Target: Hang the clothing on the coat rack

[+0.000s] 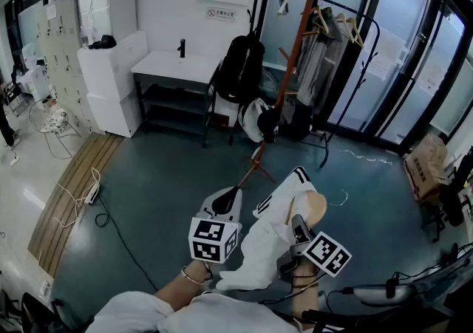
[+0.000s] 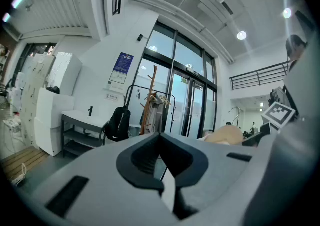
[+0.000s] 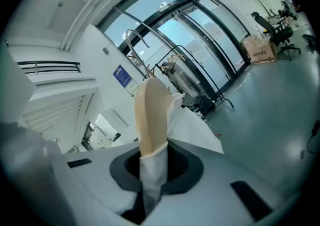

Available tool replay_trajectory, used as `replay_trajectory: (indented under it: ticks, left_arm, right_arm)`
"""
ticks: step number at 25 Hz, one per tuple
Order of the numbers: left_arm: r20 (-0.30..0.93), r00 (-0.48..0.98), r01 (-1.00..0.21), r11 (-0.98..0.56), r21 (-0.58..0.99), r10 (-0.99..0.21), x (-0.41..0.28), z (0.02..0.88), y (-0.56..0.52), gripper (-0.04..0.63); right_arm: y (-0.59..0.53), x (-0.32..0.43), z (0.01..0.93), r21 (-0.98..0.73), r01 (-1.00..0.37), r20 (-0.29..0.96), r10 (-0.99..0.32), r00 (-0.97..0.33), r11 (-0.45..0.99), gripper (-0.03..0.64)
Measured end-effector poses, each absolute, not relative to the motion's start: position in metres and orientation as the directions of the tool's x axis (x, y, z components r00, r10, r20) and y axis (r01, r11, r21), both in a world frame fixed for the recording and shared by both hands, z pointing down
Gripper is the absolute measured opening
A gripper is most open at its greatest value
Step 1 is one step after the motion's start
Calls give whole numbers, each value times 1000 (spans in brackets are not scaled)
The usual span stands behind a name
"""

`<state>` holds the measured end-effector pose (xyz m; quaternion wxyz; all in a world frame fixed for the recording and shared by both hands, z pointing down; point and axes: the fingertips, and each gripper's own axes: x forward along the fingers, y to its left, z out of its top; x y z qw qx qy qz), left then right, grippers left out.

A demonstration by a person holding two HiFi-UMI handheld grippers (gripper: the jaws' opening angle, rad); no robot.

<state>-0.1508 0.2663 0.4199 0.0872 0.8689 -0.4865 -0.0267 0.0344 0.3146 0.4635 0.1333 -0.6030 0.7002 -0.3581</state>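
Two grippers low in the head view. Left gripper (image 2: 161, 152) at 6 o'clock, jaws pressed together on nothing, held level and free, likely in reserve for steadying cloth at the rack. Right gripper (image 3: 152, 170) at 5 o'clock, pinching the garment (image 1: 262, 243) over one end of the hanger (image 3: 150, 115), probably so as to clamp cloth and wood in one grip and stop the garment sliding off in transit. Hanger angled up toward 12 o'clock, garment draped down from it toward 7 o'clock, clear of the floor. Rack (image 1: 295, 51) up at 1 o'clock, well apart from the garment and not yet reached. Count: one garment, one hanger in hand, one rack, one black rail (image 1: 355, 36) just behind it, one backpack (image 1: 238, 66) at 12 o'clock, one worktop (image 1: 174, 66) at 11 o'clock.
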Motion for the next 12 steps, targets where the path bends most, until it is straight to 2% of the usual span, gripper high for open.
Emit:
replay_trajectory:
  ticks: [12]
  left_arm:
    - [24, 503, -853, -492, 175, -864, -180, 420, 248, 8]
  right_arm:
    - [290, 16, 453, -677, -734, 197, -947, -253, 55, 34]
